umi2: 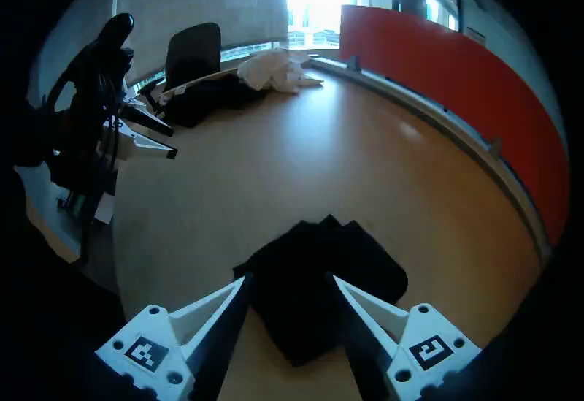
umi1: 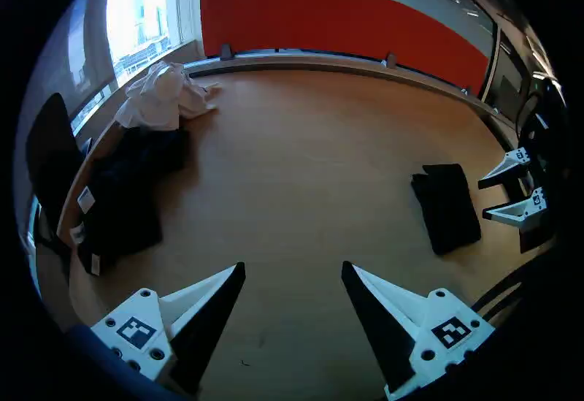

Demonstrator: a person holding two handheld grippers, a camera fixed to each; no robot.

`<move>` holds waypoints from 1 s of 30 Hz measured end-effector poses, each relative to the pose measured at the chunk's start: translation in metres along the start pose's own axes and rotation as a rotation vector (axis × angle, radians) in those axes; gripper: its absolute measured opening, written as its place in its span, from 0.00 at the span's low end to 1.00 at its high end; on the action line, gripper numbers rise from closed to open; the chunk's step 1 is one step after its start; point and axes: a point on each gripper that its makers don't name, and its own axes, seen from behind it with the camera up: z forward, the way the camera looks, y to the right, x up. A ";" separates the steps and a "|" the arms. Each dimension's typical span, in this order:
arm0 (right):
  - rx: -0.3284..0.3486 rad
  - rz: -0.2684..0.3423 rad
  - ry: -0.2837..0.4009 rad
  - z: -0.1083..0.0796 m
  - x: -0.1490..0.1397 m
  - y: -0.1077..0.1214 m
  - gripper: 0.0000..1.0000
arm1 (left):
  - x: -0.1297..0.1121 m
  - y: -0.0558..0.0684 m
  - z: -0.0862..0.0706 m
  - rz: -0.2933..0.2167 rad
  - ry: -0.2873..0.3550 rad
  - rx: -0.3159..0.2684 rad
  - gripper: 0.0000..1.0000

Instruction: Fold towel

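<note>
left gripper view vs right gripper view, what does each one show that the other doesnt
Left gripper view: white tags on the dark clothes pile, and the right gripper open at the folded black towel. Right gripper view: a person's dark sleeve behind the left gripper, and the towel up close between the right gripper's fingers. Both: wooden table, white cloth heap, red partition, chair.

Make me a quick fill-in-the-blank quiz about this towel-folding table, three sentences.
The folded towel by the right gripper is ___ in colour.
The partition behind the table is ___.
The left gripper hovers over bare wood with its jaws ___.
Missing words: black, red, open.
</note>
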 end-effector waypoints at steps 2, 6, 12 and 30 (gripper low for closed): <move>-0.002 0.003 -0.005 0.000 -0.004 0.001 0.74 | 0.000 0.000 0.000 0.000 -0.001 0.000 0.98; -0.010 0.010 -0.020 -0.003 -0.014 0.002 0.74 | -0.001 0.002 0.000 0.003 -0.001 -0.001 0.98; -0.027 0.024 -0.051 -0.005 -0.036 0.005 0.74 | 0.000 0.003 0.000 0.006 0.000 -0.001 0.98; -0.059 0.074 -0.151 -0.007 -0.099 0.009 0.74 | 0.002 0.004 -0.001 0.013 0.002 -0.004 0.98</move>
